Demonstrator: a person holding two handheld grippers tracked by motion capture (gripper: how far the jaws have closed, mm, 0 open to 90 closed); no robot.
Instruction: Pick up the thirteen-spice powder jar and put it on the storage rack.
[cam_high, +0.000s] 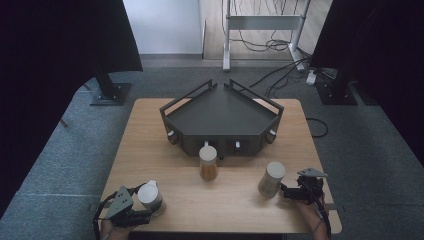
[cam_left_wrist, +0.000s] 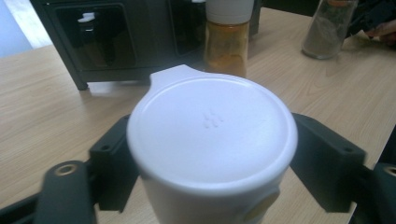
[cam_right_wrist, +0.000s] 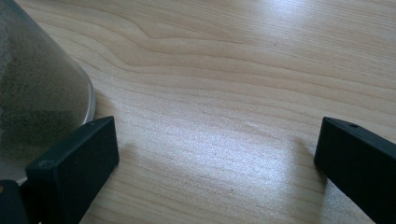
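We note the left claw (cam_left_wrist: 210, 158) clamps the white-lidded jar (cam_left_wrist: 212, 135); the right claw (cam_right_wrist: 217, 154) stands wide beside the grey jar (cam_right_wrist: 37, 102) on the desk (cam_right_wrist: 233, 70).

A wooden table (cam_high: 150, 130) stood on grey carpet (cam_high: 365, 145), flanked by black curtains (cam_high: 60, 50), with a white wall (cam_high: 160, 25), a metal stand (cam_high: 262, 22) and loose cables (cam_high: 272, 45) behind it.
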